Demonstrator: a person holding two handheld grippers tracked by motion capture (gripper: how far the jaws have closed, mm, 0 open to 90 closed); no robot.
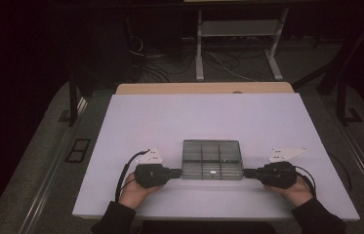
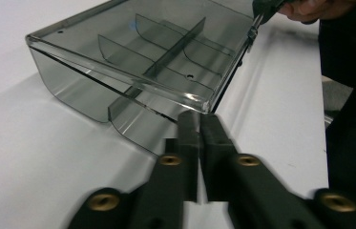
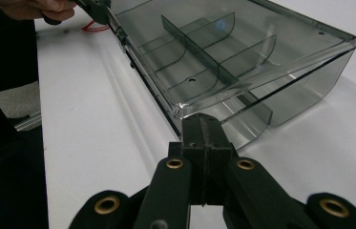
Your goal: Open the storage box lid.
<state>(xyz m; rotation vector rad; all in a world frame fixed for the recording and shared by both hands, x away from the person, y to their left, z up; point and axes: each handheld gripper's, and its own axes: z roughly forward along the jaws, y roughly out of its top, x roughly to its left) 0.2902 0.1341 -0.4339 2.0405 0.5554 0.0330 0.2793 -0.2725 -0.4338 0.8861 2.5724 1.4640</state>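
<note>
Centrally, low in the high view, a smoked clear plastic compartment box (image 1: 212, 159) is seen on the white table (image 1: 170, 122), its inside split by thin dividers. The left gripper (image 1: 179, 172) is held at the box's lower left corner, the right gripper (image 1: 244, 172) at its lower right corner, each carried by a hand at the bottom edge of the frame.

In the left gripper view the jaws are drawn together at the lower centre, tips pressed against the near corner of the box (image 2: 137, 57); whether the rim is actually pinched cannot be told. The right gripper (image 2: 256, 16) is noted at the upper right, on the far corner.

In the right gripper view the jaws are closed together (no gap visible), tips meeting the box (image 3: 228, 52) at its near corner.
</note>
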